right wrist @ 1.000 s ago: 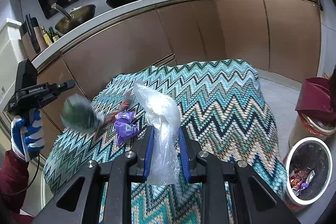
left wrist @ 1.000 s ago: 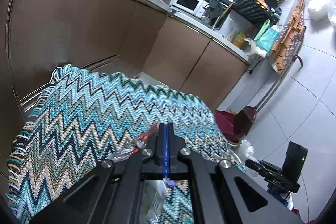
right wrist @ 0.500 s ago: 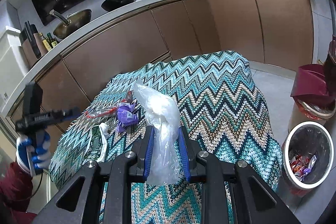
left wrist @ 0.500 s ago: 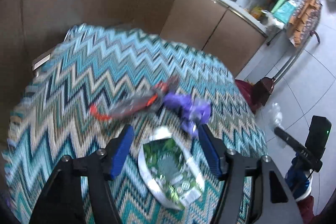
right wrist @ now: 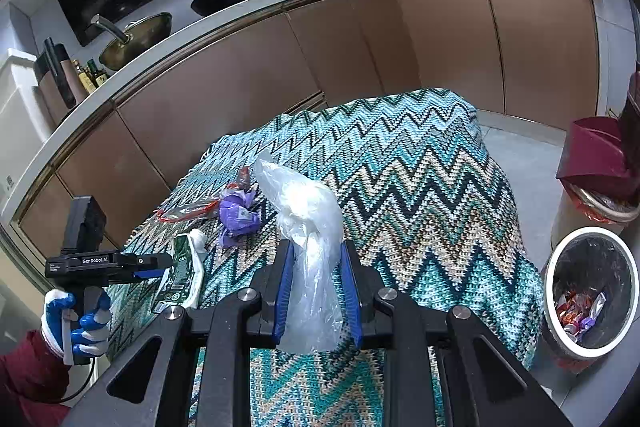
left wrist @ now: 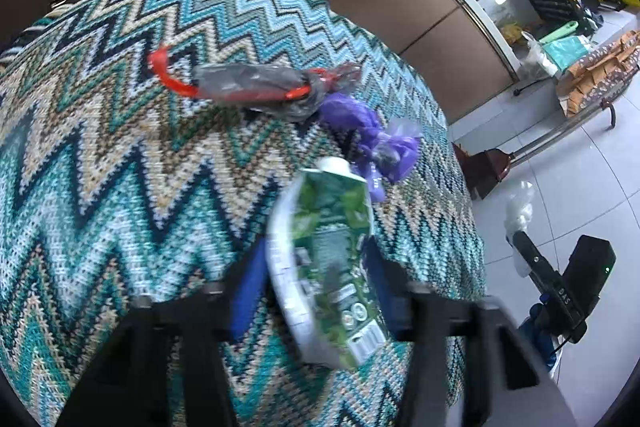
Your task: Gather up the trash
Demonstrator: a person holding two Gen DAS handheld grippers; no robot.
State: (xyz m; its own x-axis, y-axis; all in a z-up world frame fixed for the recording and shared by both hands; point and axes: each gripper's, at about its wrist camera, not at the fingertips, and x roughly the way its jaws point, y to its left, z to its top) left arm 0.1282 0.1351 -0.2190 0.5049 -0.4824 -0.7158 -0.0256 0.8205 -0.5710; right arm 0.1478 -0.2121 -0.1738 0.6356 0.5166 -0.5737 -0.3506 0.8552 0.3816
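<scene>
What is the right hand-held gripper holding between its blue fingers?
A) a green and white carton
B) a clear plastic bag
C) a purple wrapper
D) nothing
B: in the right wrist view the right hand-held gripper is clamped on a crumpled clear plastic bag above the zigzag cloth.

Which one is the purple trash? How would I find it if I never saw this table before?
Look at the table under the zigzag blue blanket. Near its left end three scraps lie close together: a clear wrapper with red edges, a green and white pouch, and between them the purple wrapper. It is the only purple thing there, scrunched into a small lump instead of lying flat.
</scene>
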